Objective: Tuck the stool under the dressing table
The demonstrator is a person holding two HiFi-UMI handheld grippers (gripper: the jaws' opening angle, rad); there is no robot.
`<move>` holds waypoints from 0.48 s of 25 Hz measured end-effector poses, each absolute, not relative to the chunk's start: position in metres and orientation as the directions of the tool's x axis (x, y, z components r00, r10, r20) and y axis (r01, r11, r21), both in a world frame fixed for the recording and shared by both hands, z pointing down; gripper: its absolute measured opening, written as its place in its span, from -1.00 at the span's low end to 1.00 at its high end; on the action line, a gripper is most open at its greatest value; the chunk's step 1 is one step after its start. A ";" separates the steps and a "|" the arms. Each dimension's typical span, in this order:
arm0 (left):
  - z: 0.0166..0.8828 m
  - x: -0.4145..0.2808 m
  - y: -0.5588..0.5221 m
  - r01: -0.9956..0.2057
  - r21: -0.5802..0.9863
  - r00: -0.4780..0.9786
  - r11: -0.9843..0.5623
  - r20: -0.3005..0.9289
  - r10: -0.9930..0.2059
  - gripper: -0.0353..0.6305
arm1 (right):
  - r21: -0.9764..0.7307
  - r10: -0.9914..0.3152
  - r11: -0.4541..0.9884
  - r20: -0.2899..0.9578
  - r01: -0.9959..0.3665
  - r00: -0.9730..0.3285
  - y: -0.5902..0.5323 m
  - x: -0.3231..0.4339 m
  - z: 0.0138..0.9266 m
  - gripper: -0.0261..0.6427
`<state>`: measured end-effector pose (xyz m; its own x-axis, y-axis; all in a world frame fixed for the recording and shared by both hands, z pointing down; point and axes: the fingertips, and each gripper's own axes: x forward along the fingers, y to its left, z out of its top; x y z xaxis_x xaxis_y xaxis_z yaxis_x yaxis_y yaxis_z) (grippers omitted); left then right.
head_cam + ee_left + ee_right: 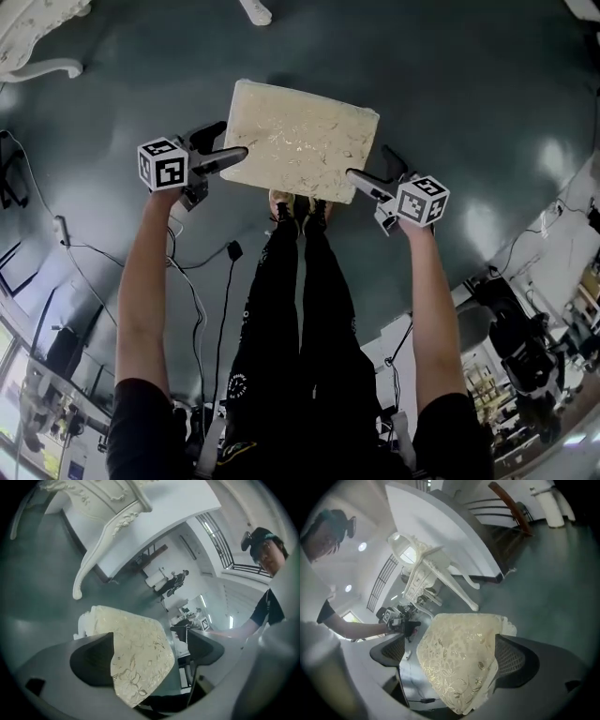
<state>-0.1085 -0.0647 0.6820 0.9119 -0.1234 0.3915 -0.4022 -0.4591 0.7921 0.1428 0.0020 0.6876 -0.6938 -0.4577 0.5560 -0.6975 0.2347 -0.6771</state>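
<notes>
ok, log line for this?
stool: apart from dressing table | left hand-held gripper: open, seat's left edge | right hand-held gripper: open, seat's right edge

Black cables (233, 250) trail across the dark green floor (469, 84), and cluttered workbenches (525, 361) stand along its edge beside a white partition (562, 258)

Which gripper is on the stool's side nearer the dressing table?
The left gripper, at the stool's left edge: the dressing table shows upper left in the head view; the right gripper is at the opposite edge.
</notes>
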 end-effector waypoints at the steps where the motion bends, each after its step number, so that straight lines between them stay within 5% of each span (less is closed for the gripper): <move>1: 0.688 -0.111 -0.066 -0.393 0.806 0.915 -0.443 0.392 -0.099 0.55 | -0.700 -0.445 0.211 0.552 -0.682 -0.705 0.002 0.145 0.694 0.87; 12: 0.770 -0.120 -0.070 -0.413 0.859 0.891 -0.304 0.450 0.061 0.55 | -0.767 -0.293 0.098 0.586 -0.634 -0.755 0.014 0.167 0.768 0.87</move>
<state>-0.1199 -0.0697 0.7703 0.8910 0.0606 0.4500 -0.4130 -0.3036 0.8586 0.1668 0.0138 0.7675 -0.7553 -0.2926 0.5865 -0.6338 0.0982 -0.7672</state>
